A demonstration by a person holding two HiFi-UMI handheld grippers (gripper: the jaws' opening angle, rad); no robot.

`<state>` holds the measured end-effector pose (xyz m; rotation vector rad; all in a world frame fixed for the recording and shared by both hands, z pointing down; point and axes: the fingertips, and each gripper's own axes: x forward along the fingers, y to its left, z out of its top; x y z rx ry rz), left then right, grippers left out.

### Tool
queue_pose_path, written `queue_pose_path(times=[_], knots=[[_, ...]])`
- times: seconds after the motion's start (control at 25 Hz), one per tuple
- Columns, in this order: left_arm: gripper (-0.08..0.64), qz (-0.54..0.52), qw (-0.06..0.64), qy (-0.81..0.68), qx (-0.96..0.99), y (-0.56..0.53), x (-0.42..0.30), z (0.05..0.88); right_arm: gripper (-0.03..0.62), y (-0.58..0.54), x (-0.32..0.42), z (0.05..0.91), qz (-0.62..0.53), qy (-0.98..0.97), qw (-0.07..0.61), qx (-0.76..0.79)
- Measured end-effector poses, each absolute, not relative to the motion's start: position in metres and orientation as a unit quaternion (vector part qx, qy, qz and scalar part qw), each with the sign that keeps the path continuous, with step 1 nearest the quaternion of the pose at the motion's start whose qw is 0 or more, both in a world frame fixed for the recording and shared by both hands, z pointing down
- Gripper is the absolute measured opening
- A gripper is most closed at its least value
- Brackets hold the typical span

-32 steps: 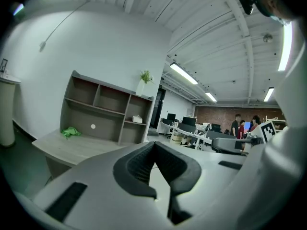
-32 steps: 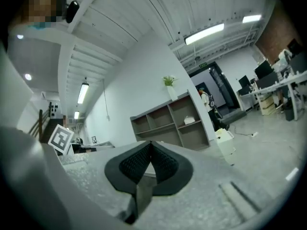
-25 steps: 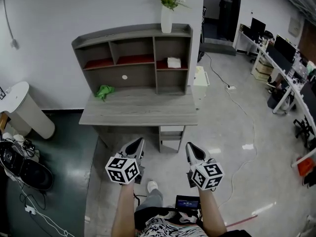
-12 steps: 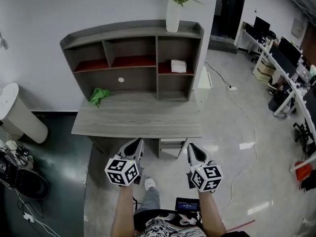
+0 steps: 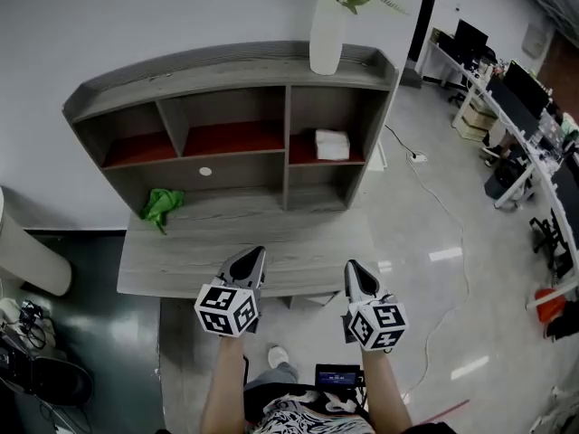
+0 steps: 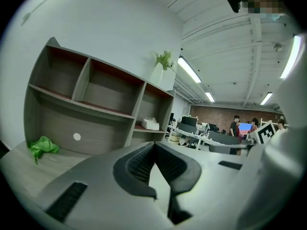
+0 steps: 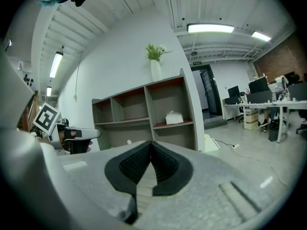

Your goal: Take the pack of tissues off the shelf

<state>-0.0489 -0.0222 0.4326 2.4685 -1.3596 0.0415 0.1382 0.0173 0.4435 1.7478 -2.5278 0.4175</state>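
While we hold the left gripper (image 5: pixel 248 260) and the right gripper (image 5: pixel 358 274) side by side in front of the shelf (image 5: pixel 226 66), both have their jaws pressed together with nothing between them. The pack of tissues (image 5: pixel 332 144) lies in the shelf's upper right compartment, well apart from both grippers; a green cloth (image 5: pixel 161 206) lies under the shelf's left end.

Both hand-held grippers (image 5: pixel 252 259) (image 5: pixel 355 271) closed, empty

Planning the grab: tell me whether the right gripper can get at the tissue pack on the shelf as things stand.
Probably, but not yet. The right gripper is shut and short of the tissue pack, which lies alone in an open-fronted compartment; only bare desk lies between.
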Motion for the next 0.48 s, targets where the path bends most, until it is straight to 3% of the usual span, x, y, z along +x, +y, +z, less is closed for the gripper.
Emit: queue_pose_path(times=[0.48], knots=[[0.006, 0.019, 0.166, -0.481, 0.861, -0.079, -0.088, 0.44, 0.005, -0.045, 0.108, 0.438, 0.148, -0.805, -0.018, 0.574]])
